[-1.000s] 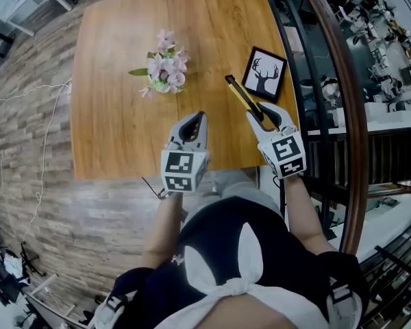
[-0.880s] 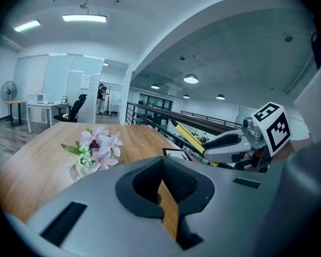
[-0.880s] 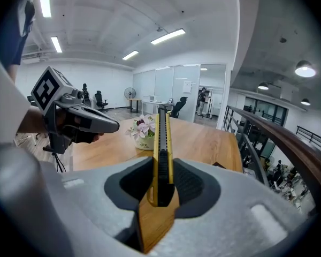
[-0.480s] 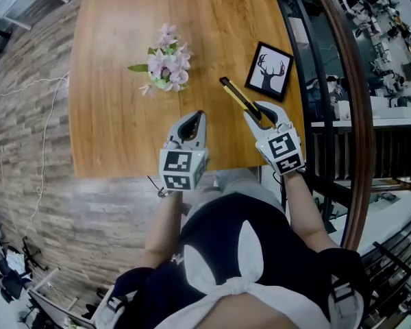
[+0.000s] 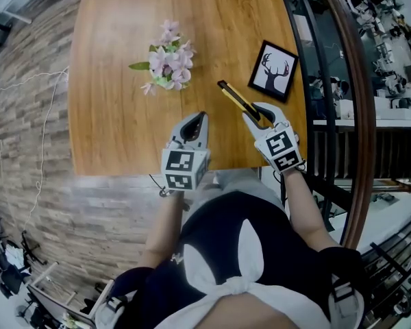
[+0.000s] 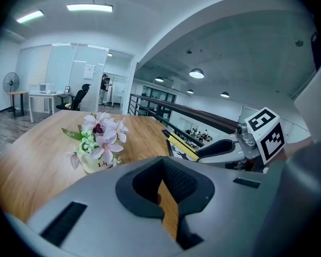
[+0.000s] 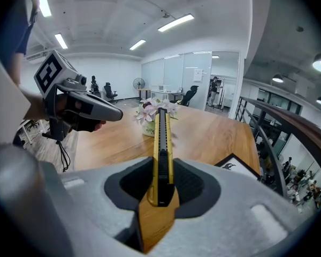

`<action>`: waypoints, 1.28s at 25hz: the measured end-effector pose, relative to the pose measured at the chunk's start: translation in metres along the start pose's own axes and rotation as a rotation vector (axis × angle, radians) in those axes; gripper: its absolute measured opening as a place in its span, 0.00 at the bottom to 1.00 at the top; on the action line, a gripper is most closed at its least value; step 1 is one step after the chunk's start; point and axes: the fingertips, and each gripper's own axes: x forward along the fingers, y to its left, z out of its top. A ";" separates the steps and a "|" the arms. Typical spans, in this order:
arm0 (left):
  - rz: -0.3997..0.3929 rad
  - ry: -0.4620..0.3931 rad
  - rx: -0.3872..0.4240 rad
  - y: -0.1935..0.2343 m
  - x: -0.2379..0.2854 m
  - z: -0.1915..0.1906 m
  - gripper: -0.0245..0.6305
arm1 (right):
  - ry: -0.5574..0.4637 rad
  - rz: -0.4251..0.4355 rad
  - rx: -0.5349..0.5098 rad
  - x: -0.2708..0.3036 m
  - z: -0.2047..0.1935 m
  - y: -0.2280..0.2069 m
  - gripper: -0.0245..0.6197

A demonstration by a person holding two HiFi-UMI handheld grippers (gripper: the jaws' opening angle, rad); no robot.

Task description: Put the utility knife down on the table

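**Utility knife clamped in right jaws over the table; left jaws empty**

Head view: The right gripper (image 5: 258, 113) is seen over the near right part of the wooden table (image 5: 116, 122). Its jaws are closed on the rear end of the yellow-and-black utility knife (image 5: 237, 99). The knife projects forward and to the left, towards the pot of pink flowers (image 5: 166, 64). A framed deer picture (image 5: 272, 70) lies just beside it on the right. The left gripper (image 5: 197, 119) is held near the table's front edge, apart from the knife.

Left gripper view: The left gripper's (image 6: 169, 197) jaws are seen a little apart. Only bare table wood shows in the narrow gap, and nothing is held. The flowers (image 6: 99, 141) are ahead on the left; the knife (image 6: 182, 146) is at right.

Right gripper view: The knife (image 7: 162, 149) is pinched on edge between the dark pads of the right gripper (image 7: 161, 194). Its length runs straight ahead above the table (image 7: 214, 138). Contact between knife and table cannot be made out.
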 end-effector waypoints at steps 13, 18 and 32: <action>-0.023 0.030 -0.006 -0.006 0.015 -0.009 0.06 | 0.044 0.034 0.001 0.018 -0.020 -0.001 0.22; -0.014 0.040 -0.011 -0.001 0.020 -0.012 0.06 | 0.061 0.051 -0.005 0.027 -0.028 -0.001 0.22; 0.003 0.072 -0.025 0.005 0.025 -0.021 0.06 | 0.121 0.093 -0.022 0.043 -0.049 0.002 0.22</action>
